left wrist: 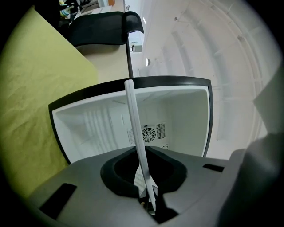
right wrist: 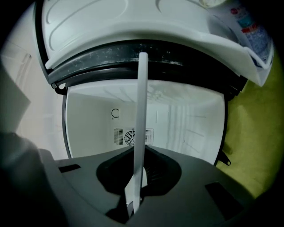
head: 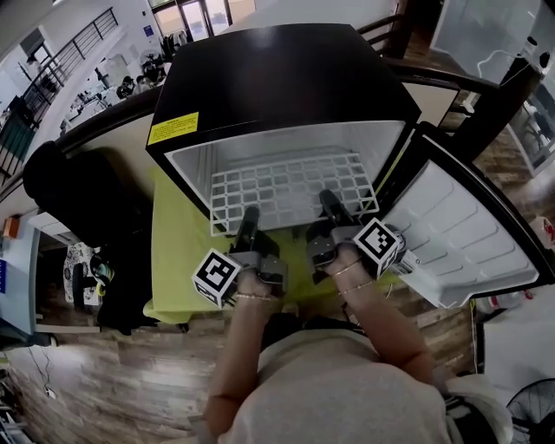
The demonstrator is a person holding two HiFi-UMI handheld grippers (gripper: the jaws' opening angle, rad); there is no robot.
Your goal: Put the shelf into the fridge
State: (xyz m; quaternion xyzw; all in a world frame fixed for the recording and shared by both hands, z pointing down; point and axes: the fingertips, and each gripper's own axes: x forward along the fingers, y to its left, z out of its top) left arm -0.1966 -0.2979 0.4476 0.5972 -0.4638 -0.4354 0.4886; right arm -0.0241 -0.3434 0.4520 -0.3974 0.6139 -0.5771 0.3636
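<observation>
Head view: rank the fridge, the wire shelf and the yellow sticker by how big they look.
1. fridge, largest
2. wire shelf
3. yellow sticker, clearly the smallest

- Head view: bright, even daylight; the windows (head: 204, 16) at the top edge are blown out; strong fisheye bend curves the floor and railings toward the edges
- The fridge (head: 286, 78) shows a soft sheen on its black top; its white inside is evenly lit, with faint shadow
- Both gripper views: round fisheye pictures with black corners; dim, soft foreground
- The shelf (left wrist: 135, 128) edge blurs close to the lens; farther out it is sharper
</observation>
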